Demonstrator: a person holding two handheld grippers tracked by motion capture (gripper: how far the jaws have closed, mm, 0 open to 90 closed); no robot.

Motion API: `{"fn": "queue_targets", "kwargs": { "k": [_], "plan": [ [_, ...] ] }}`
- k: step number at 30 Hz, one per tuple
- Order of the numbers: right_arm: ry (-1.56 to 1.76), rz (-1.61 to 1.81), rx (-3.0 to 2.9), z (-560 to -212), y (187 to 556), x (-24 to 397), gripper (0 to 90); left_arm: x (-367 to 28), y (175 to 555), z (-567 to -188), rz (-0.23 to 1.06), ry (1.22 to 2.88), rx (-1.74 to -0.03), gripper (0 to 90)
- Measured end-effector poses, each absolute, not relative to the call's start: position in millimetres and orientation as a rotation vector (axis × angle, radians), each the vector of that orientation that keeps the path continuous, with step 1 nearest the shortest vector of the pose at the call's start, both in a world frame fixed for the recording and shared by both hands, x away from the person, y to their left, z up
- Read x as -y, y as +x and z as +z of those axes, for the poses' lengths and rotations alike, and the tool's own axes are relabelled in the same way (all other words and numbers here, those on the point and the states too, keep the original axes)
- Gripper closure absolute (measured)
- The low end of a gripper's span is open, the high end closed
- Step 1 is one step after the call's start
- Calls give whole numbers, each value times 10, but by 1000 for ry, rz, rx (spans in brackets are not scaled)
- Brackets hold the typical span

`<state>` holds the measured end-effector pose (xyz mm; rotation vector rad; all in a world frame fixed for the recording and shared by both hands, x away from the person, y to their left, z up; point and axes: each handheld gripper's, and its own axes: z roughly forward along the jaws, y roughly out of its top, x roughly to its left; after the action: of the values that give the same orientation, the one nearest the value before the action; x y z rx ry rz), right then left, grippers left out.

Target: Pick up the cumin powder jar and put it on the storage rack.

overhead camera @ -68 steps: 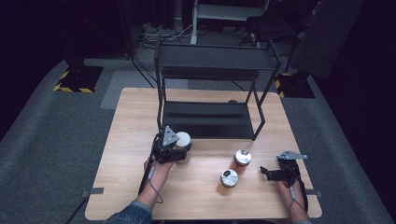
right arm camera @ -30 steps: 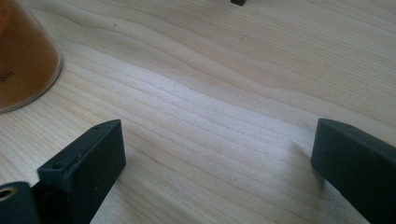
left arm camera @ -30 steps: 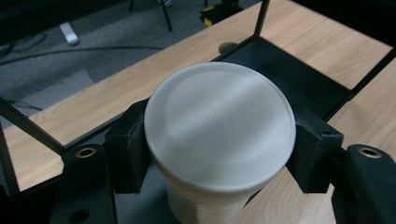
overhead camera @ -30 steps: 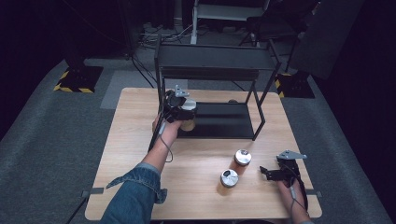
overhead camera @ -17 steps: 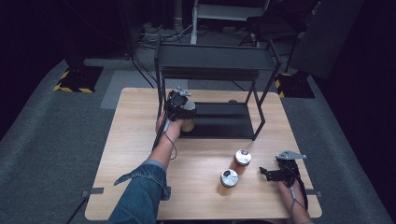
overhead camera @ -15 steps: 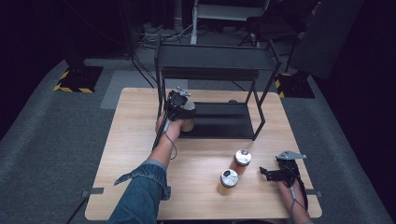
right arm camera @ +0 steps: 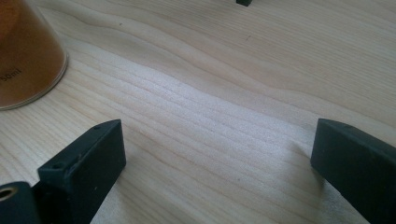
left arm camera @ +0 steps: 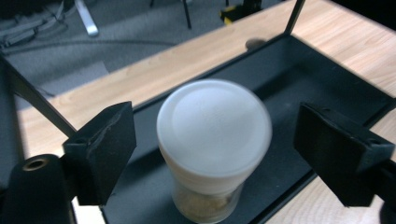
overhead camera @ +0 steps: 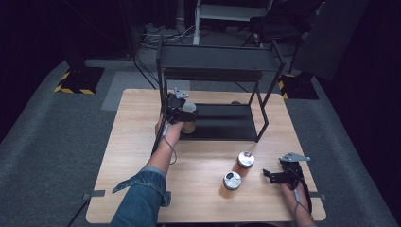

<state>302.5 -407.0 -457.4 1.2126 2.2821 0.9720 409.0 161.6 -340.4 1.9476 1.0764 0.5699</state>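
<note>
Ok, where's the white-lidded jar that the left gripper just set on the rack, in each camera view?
High view: the white-lidded jar stands at the left end of the black shelf, at the left gripper.
Left gripper view: the jar is at centre, between open jaws that have just been opening, clear of both pads.
Right gripper view: not in it.
Shared landmark: the black shelf, in the high and left gripper views.
</note>
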Motion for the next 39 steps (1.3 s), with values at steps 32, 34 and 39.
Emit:
{"fn": "queue_targets", "kwargs": {
  "k": [32, 34, 39],
  "plan": [
    [1214, 972, -2282, -4573, 3022, 4070, 29, -2825, 2170, -3536, 702, 1930, -977, 137],
    [1214, 972, -2282, -4573, 3022, 4070, 29, -2887, 2141, -3650, 688, 1928, -998, 137],
    [1213, 972, -2282, -4573, 3022, 4070, 29, -3021, 2099, -3963, 673, 1906, -1049, 139]
  ]
}}
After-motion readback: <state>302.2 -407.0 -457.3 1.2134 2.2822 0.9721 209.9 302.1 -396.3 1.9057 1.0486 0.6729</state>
